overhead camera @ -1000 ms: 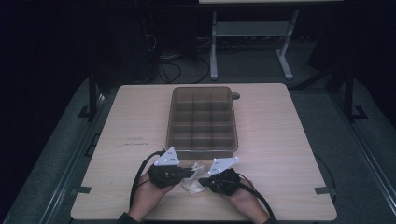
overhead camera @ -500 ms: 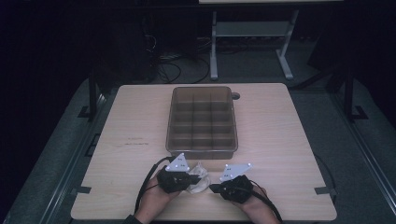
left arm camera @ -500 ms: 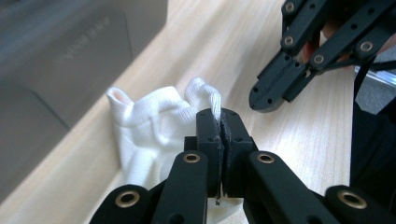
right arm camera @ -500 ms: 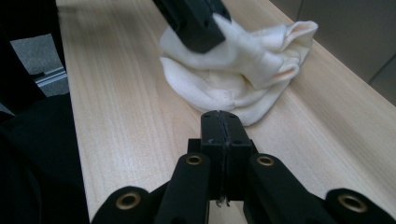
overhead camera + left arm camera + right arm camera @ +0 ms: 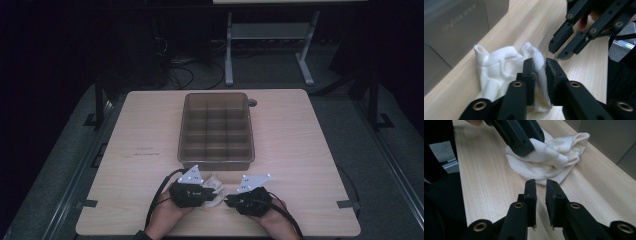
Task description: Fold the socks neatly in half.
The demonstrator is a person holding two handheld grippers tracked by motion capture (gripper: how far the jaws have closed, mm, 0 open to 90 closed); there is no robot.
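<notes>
From above, I hold my left gripper point(image 5: 212, 189) over a crumpled white knitted cloth point(image 5: 214, 192) on the pale wooden table point(image 5: 300, 150), just in front of the translucent brown compartment box point(image 5: 216, 130); my right gripper point(image 5: 229, 201) sits just beside the cloth.

Along my left jaws, which have just been opening, a fold of cloth point(image 5: 506, 70) lies between them, the grip slack.

Along my right jaws, also just opening, a narrow gap holds nothing; the cloth point(image 5: 549, 157) lies just ahead.
</notes>
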